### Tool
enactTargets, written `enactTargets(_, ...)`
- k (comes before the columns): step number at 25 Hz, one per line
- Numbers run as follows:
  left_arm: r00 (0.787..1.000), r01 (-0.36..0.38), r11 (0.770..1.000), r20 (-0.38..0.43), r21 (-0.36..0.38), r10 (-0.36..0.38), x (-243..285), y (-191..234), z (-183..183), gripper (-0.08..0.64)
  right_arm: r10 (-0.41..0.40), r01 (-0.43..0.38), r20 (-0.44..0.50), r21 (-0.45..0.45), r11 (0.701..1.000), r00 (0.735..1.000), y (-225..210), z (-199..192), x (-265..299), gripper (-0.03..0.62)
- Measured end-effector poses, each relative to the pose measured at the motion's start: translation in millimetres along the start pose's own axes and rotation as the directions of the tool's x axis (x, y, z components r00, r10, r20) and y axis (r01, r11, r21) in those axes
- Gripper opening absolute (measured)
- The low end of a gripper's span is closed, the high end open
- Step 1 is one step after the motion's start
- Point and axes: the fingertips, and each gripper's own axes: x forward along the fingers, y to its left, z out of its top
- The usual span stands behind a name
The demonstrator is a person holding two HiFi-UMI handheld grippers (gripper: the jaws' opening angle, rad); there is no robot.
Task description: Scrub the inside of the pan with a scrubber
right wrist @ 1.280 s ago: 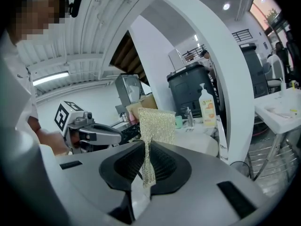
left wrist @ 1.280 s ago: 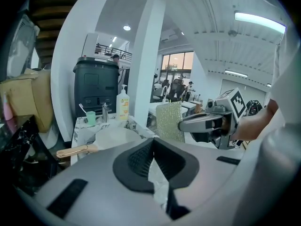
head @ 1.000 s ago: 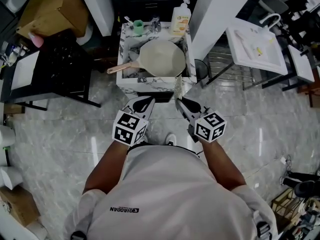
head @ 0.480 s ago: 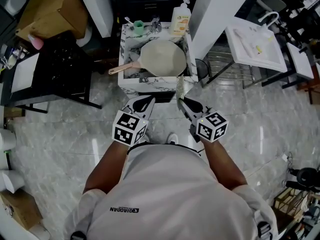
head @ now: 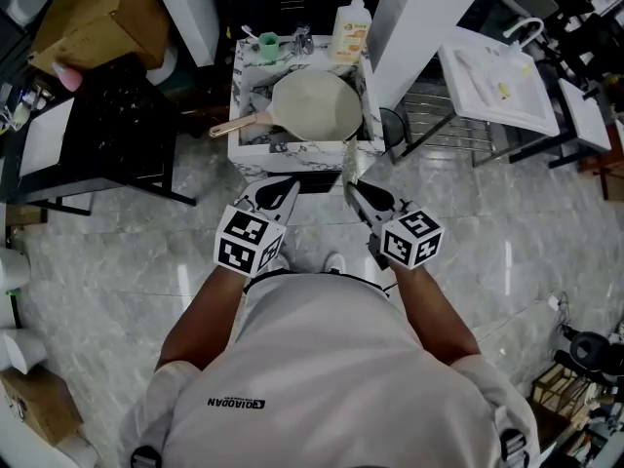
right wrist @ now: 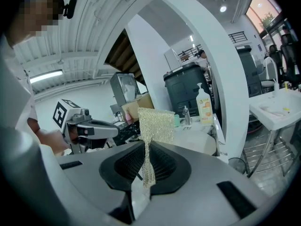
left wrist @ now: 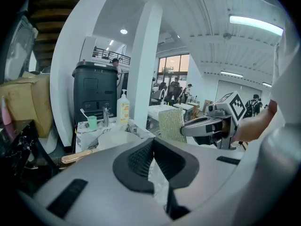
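I had the left gripper (head: 289, 187) and the right gripper (head: 350, 190) side by side, low in front of the white marble-patterned washstand (head: 255, 154). The left gripper's jaws were closed together with nothing between them. The right gripper's jaws were clamped on the lower edge of the glittery gold-green mesh scrubber (right wrist: 155, 125), which stood upright above them, its top edge reaching the washstand's front rim in the head view. The cream round pan with the long tan handle (head: 314, 107) lay in the washstand's basin, handle pointing left over the rim, well apart from both grippers. The stand's front wall stood between the pan and the 2 grippers. Behind the pan were a white soap pump bottle with an orange label (head: 352, 29), a green cup (head: 269, 45) and a small tap (head: 303, 40). A black table (head: 122, 135) flanked the left side, and a white pillar (head: 424, 22) and a white tray on a wire rack (head: 497, 86) the right.
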Motion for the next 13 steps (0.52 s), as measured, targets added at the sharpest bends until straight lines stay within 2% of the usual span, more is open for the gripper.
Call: enactTargets(13, 1.0, -0.004, 1.0, 0.008, -0.005, 0.004, 2.2, -3.4, 3.6, 0.014, -0.005, 0.005, -0.014, 0.002, 1.0, 1.0, -2.7, -3.8, -4.4, 0.064)
